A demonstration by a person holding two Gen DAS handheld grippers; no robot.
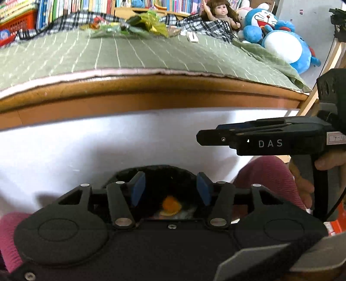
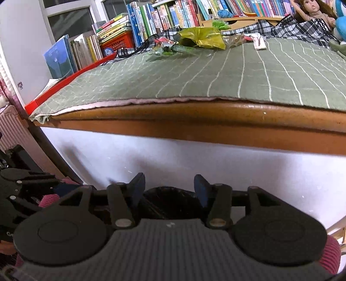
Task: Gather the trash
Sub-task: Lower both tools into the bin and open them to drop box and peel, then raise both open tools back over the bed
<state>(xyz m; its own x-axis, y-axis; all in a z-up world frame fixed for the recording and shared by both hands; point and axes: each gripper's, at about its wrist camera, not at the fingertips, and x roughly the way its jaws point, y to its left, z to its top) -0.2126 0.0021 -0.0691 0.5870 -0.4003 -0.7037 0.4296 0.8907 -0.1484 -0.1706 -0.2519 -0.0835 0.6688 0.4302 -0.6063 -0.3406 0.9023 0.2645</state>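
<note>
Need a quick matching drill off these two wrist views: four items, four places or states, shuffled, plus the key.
Items:
1. yellow-green wrapper
2. blue plush toy
3. orange scrap
4. left gripper

Places or states:
A. down in the black-lined bin
B. far side of the green bed cover, among other litter
C. jaws open, nothing between them
D. beside the doll at the bed's end

Pairs: 1-B, 2-D, 3-A, 4-C
</note>
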